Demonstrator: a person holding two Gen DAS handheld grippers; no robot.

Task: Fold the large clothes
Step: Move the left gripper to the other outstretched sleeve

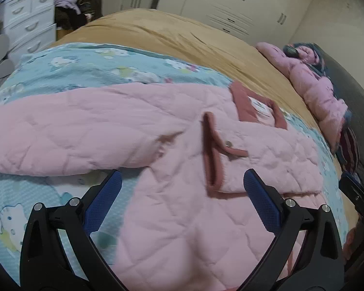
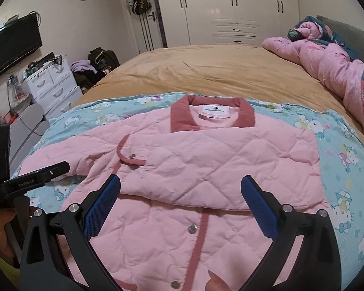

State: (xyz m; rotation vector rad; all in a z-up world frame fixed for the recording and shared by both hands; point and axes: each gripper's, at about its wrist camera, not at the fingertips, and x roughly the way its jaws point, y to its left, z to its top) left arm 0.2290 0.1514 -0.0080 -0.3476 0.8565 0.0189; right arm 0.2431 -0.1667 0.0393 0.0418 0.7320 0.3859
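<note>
A pink quilted jacket (image 2: 206,160) with dark-pink collar (image 2: 212,115) and trim lies on a blue cartoon-print blanket (image 2: 347,160) on the bed. Its right sleeve is folded across the chest; its left sleeve (image 1: 60,140) stretches out to the left. My left gripper (image 1: 182,181) is open and empty, hovering over the jacket (image 1: 182,218) near the folded cuff (image 1: 216,160). My right gripper (image 2: 180,189) is open and empty above the jacket's lower front. The left gripper's body (image 2: 29,184) shows at the left of the right wrist view.
A tan bedspread (image 2: 206,72) covers the bed. A bundled pink quilt (image 2: 327,65) lies at the right by the headboard. A white drawer unit (image 2: 53,84) and piled clothes (image 2: 92,68) stand beyond the bed's left side. Wardrobes (image 2: 230,9) line the far wall.
</note>
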